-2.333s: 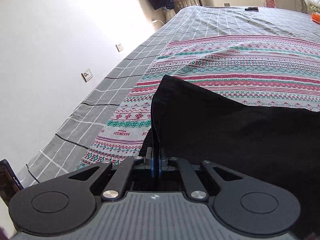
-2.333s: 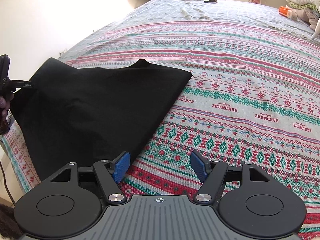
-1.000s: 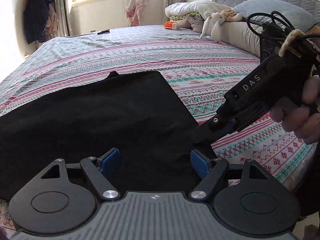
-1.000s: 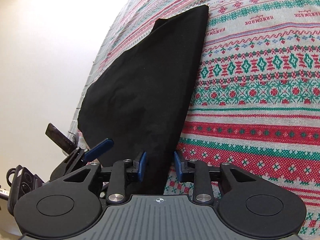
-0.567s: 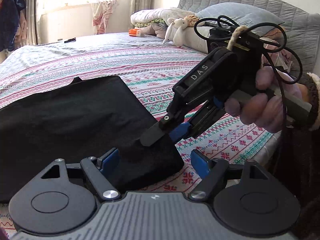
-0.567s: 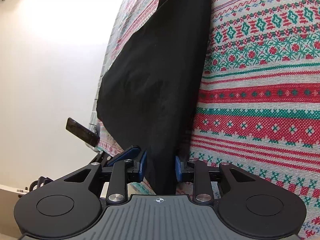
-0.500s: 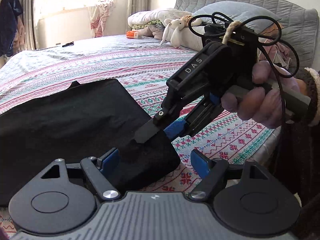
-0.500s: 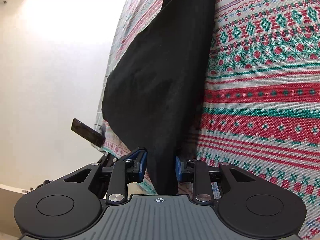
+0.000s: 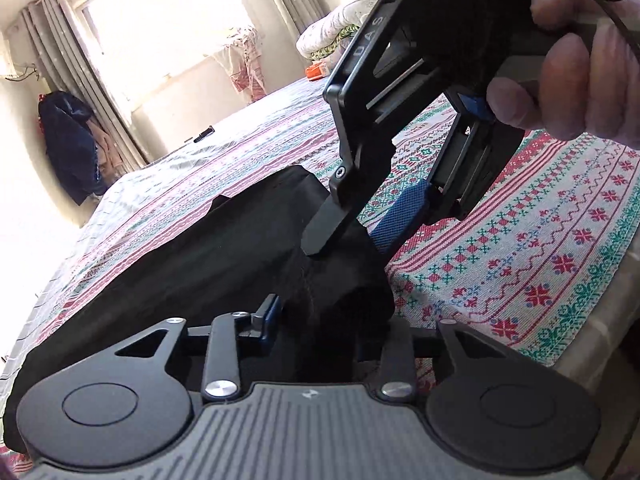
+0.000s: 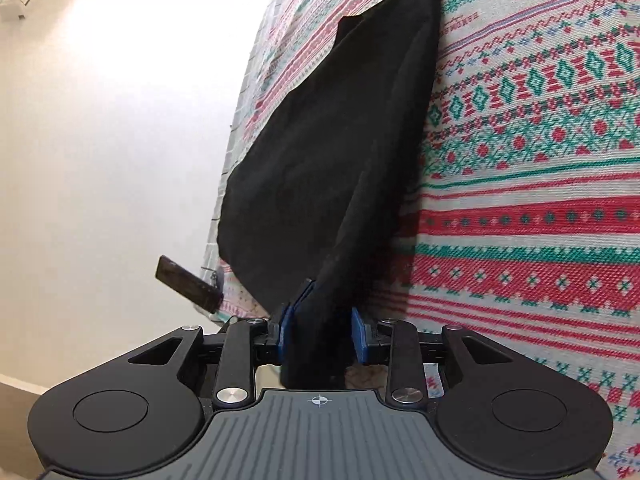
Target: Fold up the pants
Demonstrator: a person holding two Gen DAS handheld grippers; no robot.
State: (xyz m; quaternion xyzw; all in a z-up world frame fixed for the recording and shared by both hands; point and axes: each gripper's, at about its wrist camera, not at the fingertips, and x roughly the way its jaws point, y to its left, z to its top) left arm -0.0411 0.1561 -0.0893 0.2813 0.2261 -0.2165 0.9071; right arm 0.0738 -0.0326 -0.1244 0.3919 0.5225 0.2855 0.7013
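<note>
The black pants (image 9: 192, 264) lie folded on the patterned bedspread (image 9: 540, 248). Their near corner is bunched and lifted. My right gripper (image 10: 320, 336) is shut on this corner, with the black cloth (image 10: 340, 168) running away from its blue pads. In the left wrist view the right gripper (image 9: 352, 236) pinches the same corner from above. My left gripper (image 9: 332, 320) sits right under it with the bunched cloth between its fingers; the right finger is hidden by cloth.
The bed's near edge (image 9: 600, 320) is at the right. Pillows and bedding (image 9: 332, 40) lie at the head of the bed, a dark coat (image 9: 68, 140) hangs by the curtained window. A white wall (image 10: 100, 140) runs along the bed's far side.
The right gripper has closed on the pants' near corner and lifted it. The left gripper let go of its former hold, swung round and moved in under that corner, its fingers closing in.
</note>
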